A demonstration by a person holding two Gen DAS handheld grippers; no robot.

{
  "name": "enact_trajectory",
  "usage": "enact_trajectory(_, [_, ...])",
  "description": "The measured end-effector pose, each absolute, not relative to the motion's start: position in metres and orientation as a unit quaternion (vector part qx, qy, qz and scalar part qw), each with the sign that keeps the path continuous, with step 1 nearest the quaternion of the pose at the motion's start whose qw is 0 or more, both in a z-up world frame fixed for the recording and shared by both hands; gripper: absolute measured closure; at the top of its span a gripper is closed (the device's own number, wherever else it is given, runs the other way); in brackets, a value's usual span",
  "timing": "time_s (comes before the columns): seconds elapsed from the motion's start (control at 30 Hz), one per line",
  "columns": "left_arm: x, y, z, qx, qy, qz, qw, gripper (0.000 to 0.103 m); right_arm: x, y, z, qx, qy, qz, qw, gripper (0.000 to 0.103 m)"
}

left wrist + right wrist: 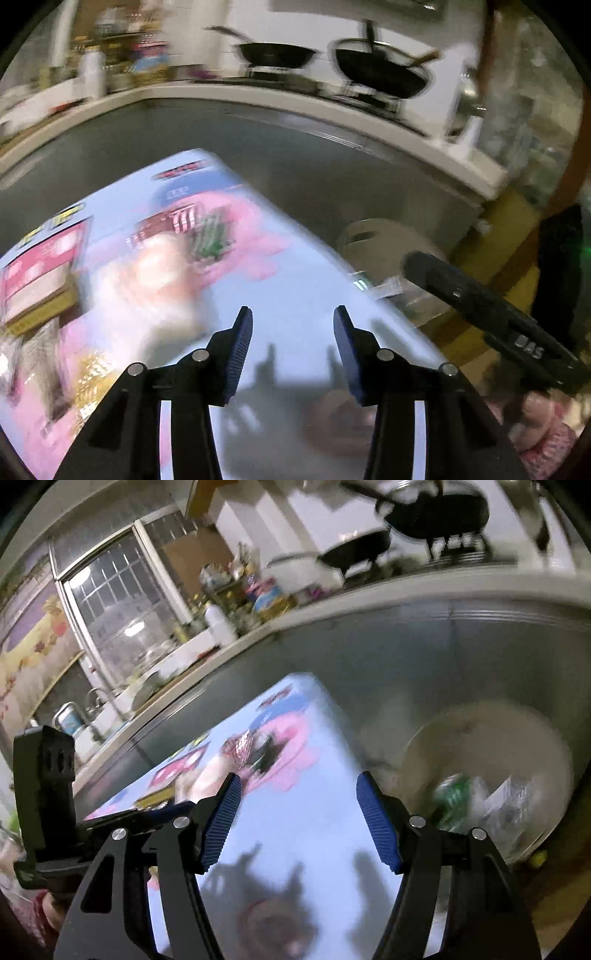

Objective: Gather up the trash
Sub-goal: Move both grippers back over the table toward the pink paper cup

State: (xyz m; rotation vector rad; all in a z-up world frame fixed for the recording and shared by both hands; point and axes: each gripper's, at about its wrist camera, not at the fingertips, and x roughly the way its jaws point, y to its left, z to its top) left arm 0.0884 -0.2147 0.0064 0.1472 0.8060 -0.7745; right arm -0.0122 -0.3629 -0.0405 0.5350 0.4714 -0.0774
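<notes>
A table with a glossy light-blue and pink printed cover (pixel 295 266) (pixel 306 812) fills the lower half of both views. On it lie small blurred scraps: a crinkled foil-like wrapper (pixel 240 746) beside a dark piece (pixel 272 756), seen in the left wrist view as a green-and-dark smear (pixel 214 236). My left gripper (pixel 293 317) is open above the cover, with nothing between its fingers. My right gripper (pixel 299 781) is open wider, also empty. A round beige bin (pixel 480 731) (pixel 373 236) stands right of the table, holding green and clear plastic waste (pixel 454 794).
A steel-fronted kitchen counter (pixel 295 147) curves behind the table, with two black woks (pixel 384 70) on the stove and bottles at its left. The right gripper's body (pixel 498 317) crosses the left view; the left gripper's body (pixel 48 794) stands at the right view's left edge. A sink and window lie far left.
</notes>
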Motion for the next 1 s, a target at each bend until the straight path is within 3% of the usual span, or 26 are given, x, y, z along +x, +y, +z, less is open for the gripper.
enact_trajectory(0.23, [0.086, -0.095, -0.01, 0.043, 0.387, -0.227, 0.893, 0.057, 0.011, -0.261, -0.065, 0.255, 0.278, 0.01, 0.926, 0.038])
enact_trajectory(0.43, [0.072, -0.039, -0.01, 0.001, 0.386, -0.177, 0.905, 0.057, 0.01, -0.193, -0.056, 0.214, 0.301, 0.043, 0.928, 0.038])
enact_trajectory(1.0, [0.026, 0.015, -0.01, -0.029, 0.369, -0.145, 0.918, 0.053, -0.03, -0.136, -0.036, 0.17, 0.315, 0.068, 0.931, 0.038])
